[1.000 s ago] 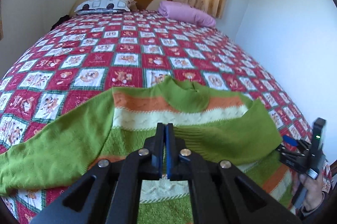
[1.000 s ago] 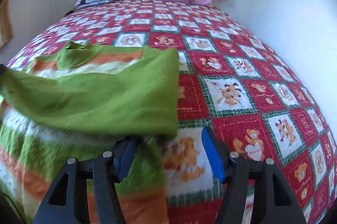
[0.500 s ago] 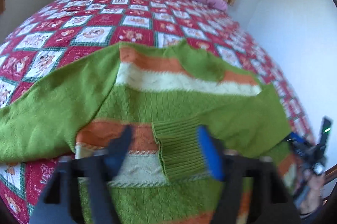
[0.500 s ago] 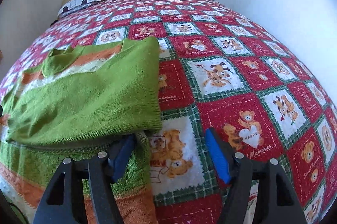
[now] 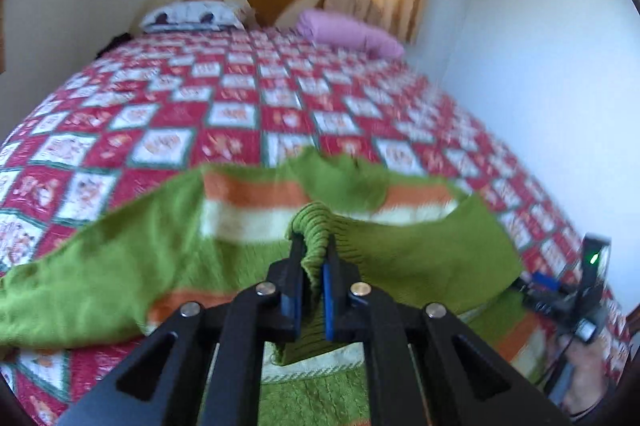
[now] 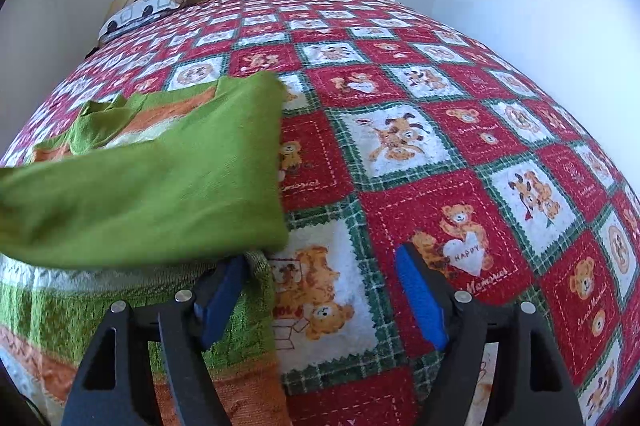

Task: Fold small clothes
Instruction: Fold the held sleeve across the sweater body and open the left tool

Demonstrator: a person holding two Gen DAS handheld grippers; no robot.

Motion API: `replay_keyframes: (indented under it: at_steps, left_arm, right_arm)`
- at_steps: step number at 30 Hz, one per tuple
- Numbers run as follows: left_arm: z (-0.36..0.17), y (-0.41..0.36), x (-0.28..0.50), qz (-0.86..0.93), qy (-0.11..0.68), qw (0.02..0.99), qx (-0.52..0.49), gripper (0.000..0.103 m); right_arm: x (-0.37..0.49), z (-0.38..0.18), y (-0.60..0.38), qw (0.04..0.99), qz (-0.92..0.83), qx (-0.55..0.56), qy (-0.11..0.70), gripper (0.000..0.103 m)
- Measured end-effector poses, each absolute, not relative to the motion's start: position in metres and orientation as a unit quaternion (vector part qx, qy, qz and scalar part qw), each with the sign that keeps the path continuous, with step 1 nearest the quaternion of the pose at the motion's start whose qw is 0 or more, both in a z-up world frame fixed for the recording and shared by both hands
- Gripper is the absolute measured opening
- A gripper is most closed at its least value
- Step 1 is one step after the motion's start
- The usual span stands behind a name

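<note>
We find green striped sweater [image 5: 248,250] flat on bed [image 5: 248,113], right sleeve crossed over chest. Left claw [image 5: 311,266] pinches its ribbed cuff [image 5: 316,226], likely positioning fold. Right claw [image 6: 320,290] gapes wide beside sweater edge, holding nothing.

Legible text: all on the bedspread [image 6: 400,209], a red, white and green patchwork print of bears and dogs, right wrist view. White heart held by a bear on a red square: "HAPPY" in capitals. Beneath that heart, same square: "Memories" in white script. Red square beside the green sweater's [image 6: 160,193] folded sleeve: script ending in "Memories", its start hidden by the cloth. Red squares toward the right edge: script lettering, apparently "Sweet Memories", too small to confirm. Left wrist view: bedspread blurred, nothing legible. No brands, numbers or labels readable elsewhere.
</note>
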State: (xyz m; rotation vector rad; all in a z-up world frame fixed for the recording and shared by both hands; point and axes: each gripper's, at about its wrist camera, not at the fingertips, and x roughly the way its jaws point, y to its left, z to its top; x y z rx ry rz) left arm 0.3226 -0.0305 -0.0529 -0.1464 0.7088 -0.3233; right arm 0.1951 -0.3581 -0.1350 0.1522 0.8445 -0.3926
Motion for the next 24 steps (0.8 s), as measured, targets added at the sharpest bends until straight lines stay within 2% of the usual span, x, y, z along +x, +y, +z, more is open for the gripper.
replay_keyframes:
  at_steps: [3,9,12,15,18,24]
  left_arm:
    - [-0.059,-0.021,0.325,-0.145,0.35,0.923,-0.063,0.008]
    - [-0.124,-0.028,0.346,-0.113,0.423,0.898,-0.036,0.009]
    - [-0.135,-0.027,0.343,-0.107,0.431,0.895,-0.035,0.01]
    - [-0.132,-0.026,0.343,-0.111,0.426,0.897,-0.035,0.01]
    - [-0.134,-0.025,0.346,-0.107,0.43,0.895,-0.044,0.011]
    - [-0.142,-0.024,0.345,-0.096,0.429,0.897,-0.05,0.012]
  right_arm:
    - [0.19,-0.134,-0.367,0.89,-0.203,0.098,0.397,0.075]
    - [0.188,-0.135,-0.372,0.884,-0.217,0.114,0.397,0.075]
    - [0.18,-0.128,-0.377,0.882,-0.239,0.119,0.387,0.075]
    - [0.163,-0.103,-0.368,0.913,-0.214,0.1,0.333,0.075]
    - [0.179,-0.103,-0.34,0.91,-0.185,0.014,0.37,0.075]
    - [0.214,-0.123,-0.325,0.898,-0.153,-0.02,0.412,0.075]
